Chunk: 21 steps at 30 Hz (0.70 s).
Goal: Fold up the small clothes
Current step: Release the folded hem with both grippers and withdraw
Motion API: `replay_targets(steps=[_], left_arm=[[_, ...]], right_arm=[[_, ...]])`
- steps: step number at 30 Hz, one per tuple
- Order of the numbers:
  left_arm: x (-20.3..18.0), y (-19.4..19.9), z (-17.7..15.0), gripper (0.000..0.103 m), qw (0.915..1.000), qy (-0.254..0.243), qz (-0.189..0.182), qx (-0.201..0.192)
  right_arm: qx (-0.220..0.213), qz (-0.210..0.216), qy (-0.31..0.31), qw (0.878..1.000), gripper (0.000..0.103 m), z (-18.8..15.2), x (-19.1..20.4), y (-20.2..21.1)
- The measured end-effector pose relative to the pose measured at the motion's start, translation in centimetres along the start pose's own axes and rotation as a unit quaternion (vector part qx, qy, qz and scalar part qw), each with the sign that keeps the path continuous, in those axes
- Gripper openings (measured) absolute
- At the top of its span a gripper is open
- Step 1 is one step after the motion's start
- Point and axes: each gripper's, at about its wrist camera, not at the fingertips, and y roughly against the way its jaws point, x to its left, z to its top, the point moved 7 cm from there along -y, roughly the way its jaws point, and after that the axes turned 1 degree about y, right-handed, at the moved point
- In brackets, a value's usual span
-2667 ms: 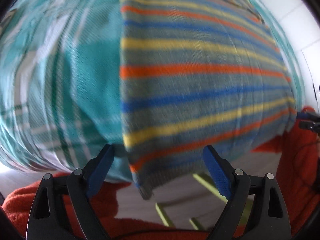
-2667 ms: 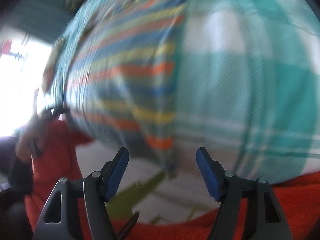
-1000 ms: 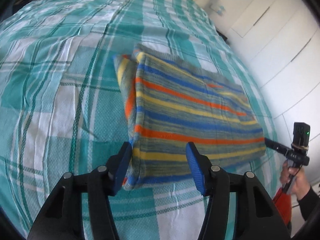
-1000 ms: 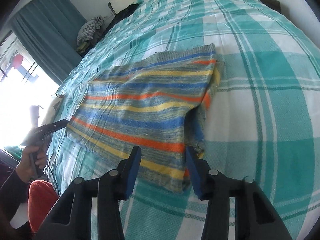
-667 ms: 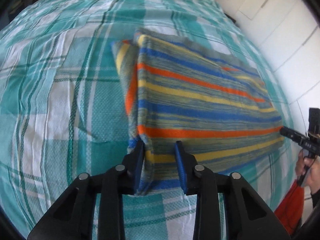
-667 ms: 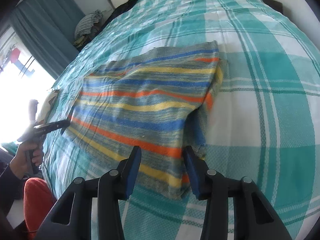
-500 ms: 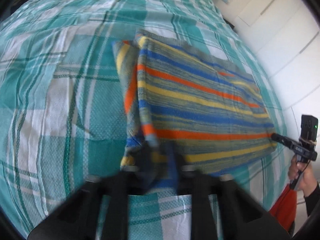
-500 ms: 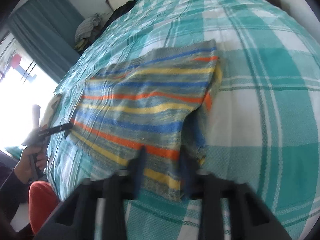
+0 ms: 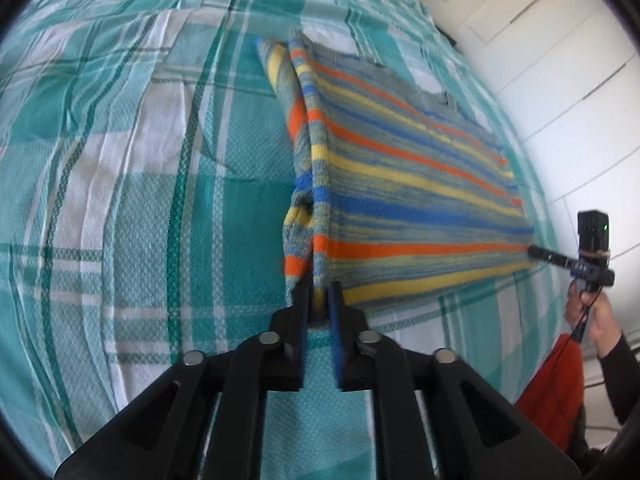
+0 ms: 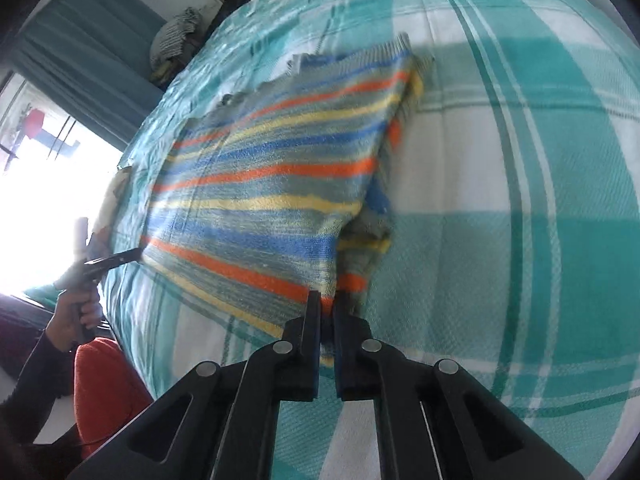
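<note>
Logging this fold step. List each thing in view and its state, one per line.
Sweater: sleeves tucked under, near hem lifted at both corners.
Left gripper: shut on sweater's near left corner.
Right gripper: shut on sweater's near right corner.
Bedspread: spread flat, lightly creased.
Curtain: drawn partly aside.

The left gripper [image 9: 319,307] has its 2 fingers pressed together on a corner of the striped garment [image 9: 400,208]; the right gripper [image 10: 327,312] is clamped the same way on the opposite near corner, both pointing forward
</note>
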Motion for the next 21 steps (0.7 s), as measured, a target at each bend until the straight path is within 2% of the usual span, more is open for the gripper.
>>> replay_targets(steps=[1,2,3,5,6,7,8,10,11,13,14,15,16,17,18,19,20,21], left_arm=[[-0.3,0.4,-0.1,0.035,1.0000,-0.004,0.003,-0.004],[-0.5,1.0,-0.2,0.040,0.9998,-0.014,0.013,-0.010],[-0.6,1.8,-0.2,0.045,0.9989,-0.025,0.034,-0.021],[-0.9,3.2,-0.1,0.050,0.9955,-0.039,0.073,-0.045],[-1.4,4.0,0.3,0.056,0.9921,-0.048,0.094,-0.068],[-2.0,4.6,0.8,0.068,0.9894,-0.056,0.101,-0.088],[-2.7,5.0,1.3,0.072,0.9868,-0.063,0.102,-0.109],[-5.1,4.7,2.2,0.086,0.9831,-0.070,0.090,-0.143],[-6.0,4.0,2.4,0.086,0.9832,-0.070,0.082,-0.147],[-7.1,1.2,2.3,0.086,0.9868,-0.068,0.068,-0.130],[-6.7,-0.8,1.9,0.084,0.9887,-0.064,0.080,-0.109],[-5.5,-2.2,1.7,0.072,0.9888,-0.054,0.108,-0.088],[-4.0,-3.4,1.1,0.051,0.9876,-0.038,0.138,-0.065],[-2.7,-3.7,0.4,0.046,0.9878,-0.022,0.142,-0.061],[-2.0,-2.9,-0.1,0.042,0.9891,-0.008,0.122,-0.082],[-1.3,-2.0,-0.6,0.039,0.9888,0.003,0.122,-0.086],[-1.2,-1.3,-0.9,0.040,0.9881,0.002,0.128,-0.086],[-1.2,-0.5,-1.4,0.050,0.9854,-0.005,0.146,-0.087]], right_arm=[[-0.007,-0.002,-0.003,1.000,0.025,-0.1,0.1,0.2],[-0.012,-0.002,-0.003,1.000,0.035,-0.2,0.3,0.6],[-0.020,-0.010,-0.001,1.000,0.035,-0.2,0.5,1.2],[-0.045,-0.065,0.025,0.997,0.035,-0.3,0.8,3.0],[-0.070,-0.110,0.054,0.990,0.035,0.0,1.5,4.5],[-0.089,-0.128,0.073,0.985,0.035,0.4,2.2,5.3],[-0.108,-0.138,0.093,0.980,0.035,0.9,3.2,6.0],[-0.134,-0.129,0.132,0.974,0.035,2.2,6.1,6.2],[-0.134,-0.118,0.146,0.973,0.035,2.6,7.5,5.6],[-0.121,-0.087,0.166,0.975,0.035,3.4,10.1,2.8],[-0.110,-0.083,0.173,0.975,0.035,3.3,10.5,1.2],[-0.097,-0.095,0.182,0.974,0.035,3.1,10.1,-0.5],[-0.076,-0.130,0.192,0.970,0.035,2.3,8.9,-2.5],[-0.054,-0.157,0.190,0.968,0.033,1.4,7.3,-3.8],[-0.035,-0.169,0.174,0.970,0.032,0.3,5.4,-4.7],[-0.053,-0.141,0.146,0.978,0.030,-0.4,4.0,-4.3],[-0.078,-0.118,0.114,0.983,0.021,-1.0,2.9,-3.2],[-0.084,-0.108,0.094,0.986,0.020,-1.5,2.2,-2.4]])
